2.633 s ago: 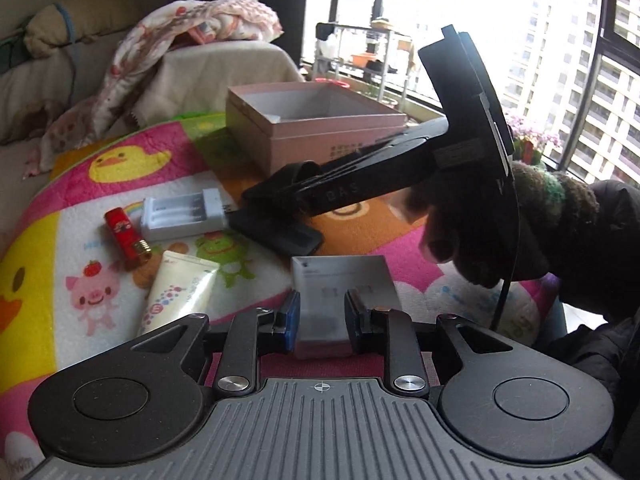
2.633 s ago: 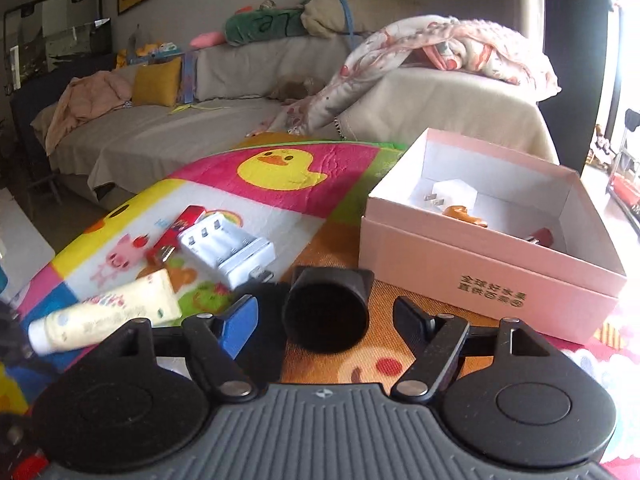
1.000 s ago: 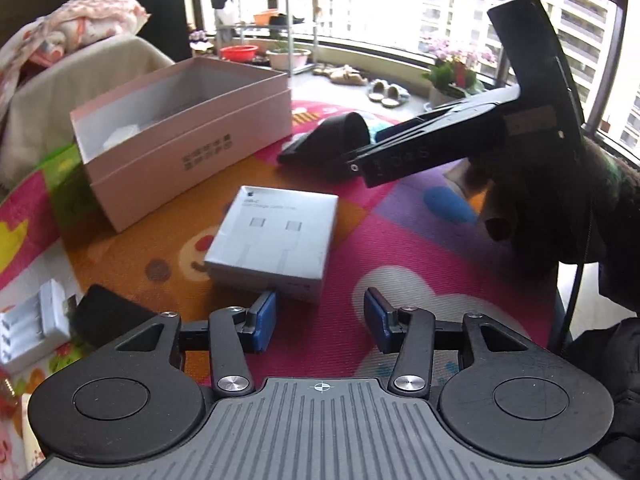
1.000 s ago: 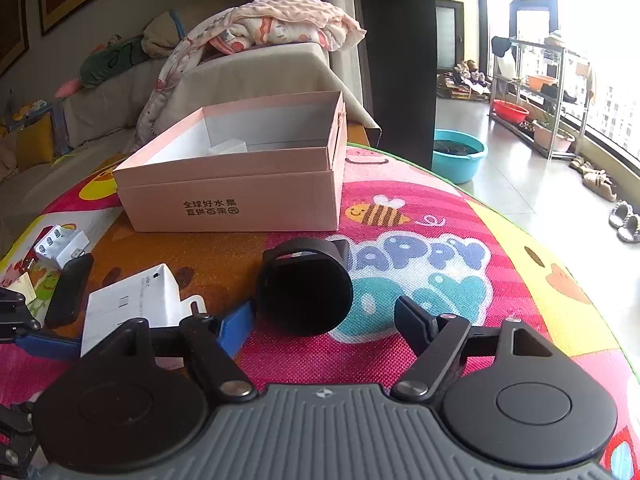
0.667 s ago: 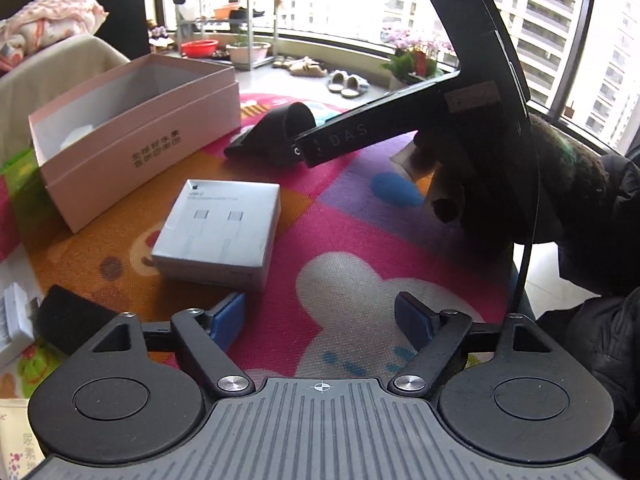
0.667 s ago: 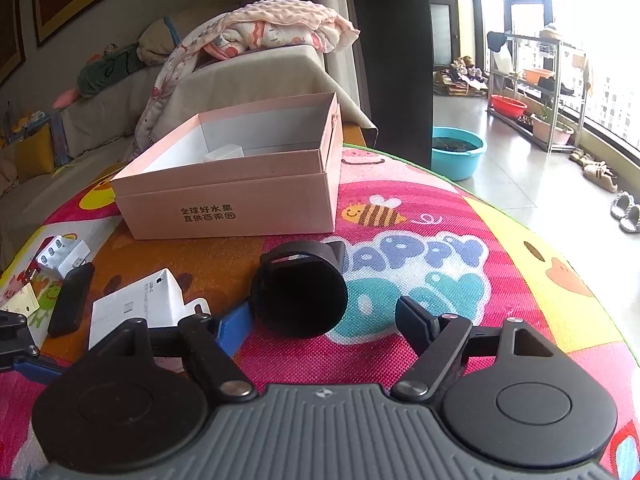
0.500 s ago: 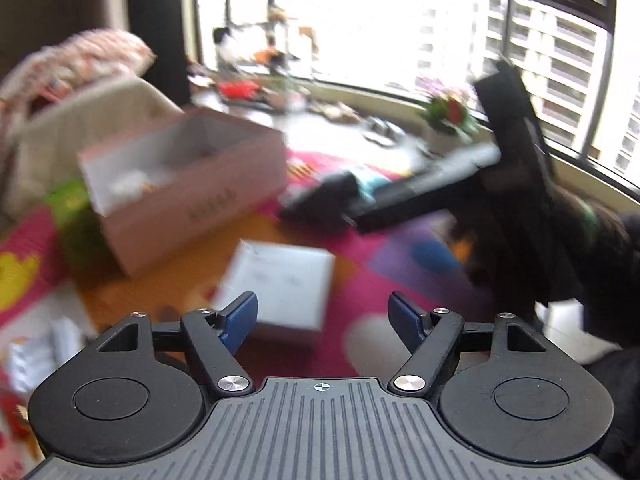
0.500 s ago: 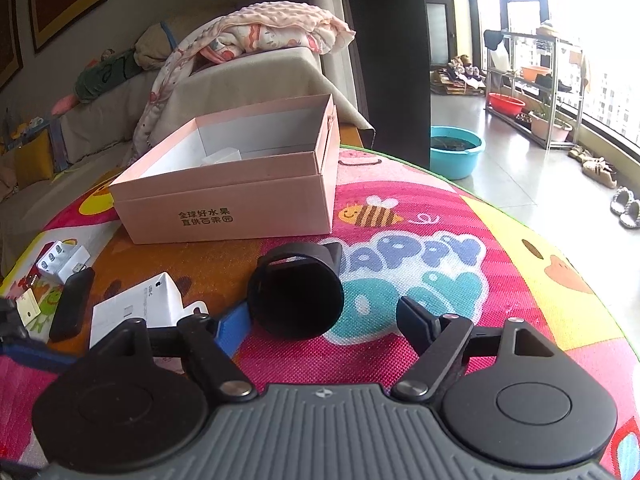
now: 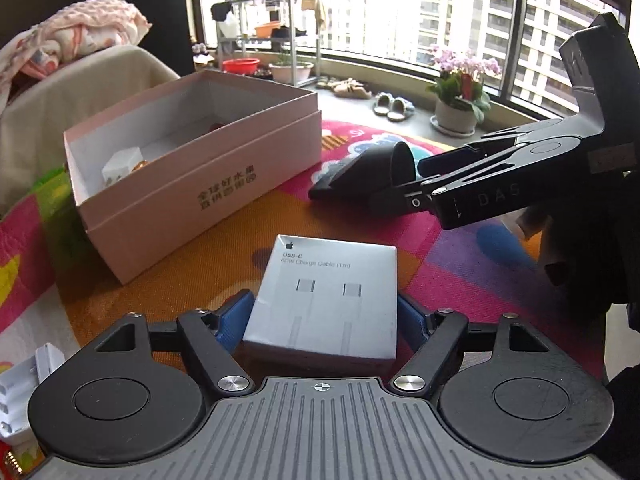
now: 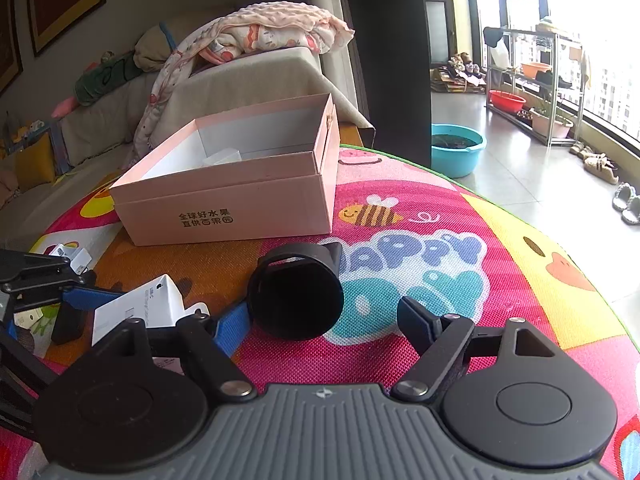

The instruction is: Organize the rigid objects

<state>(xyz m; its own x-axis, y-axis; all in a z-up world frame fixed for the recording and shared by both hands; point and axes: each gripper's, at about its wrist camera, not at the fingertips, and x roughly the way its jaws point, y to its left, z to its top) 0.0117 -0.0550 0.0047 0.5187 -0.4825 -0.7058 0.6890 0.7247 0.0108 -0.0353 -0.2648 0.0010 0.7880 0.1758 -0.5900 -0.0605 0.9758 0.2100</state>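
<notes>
Pink box (image 9: 208,184), left of centre, holds a white plug (image 9: 120,166) and an orange item. Your left gripper (image 9: 326,314) has just been opening; its jaws stand wide, the cable box (image 9: 326,296) lying between them at lower centre. Your right gripper (image 10: 324,326) is open, the black cup (image 10: 296,296) against its left finger.

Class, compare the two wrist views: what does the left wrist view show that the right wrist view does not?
Only the left wrist view shows the potted pink flowers and the printed top of the cable box, between the left tool's open jaws. Only the right shows the blue basin and the bee print. Both show the pink box and the black cylinder.
</notes>
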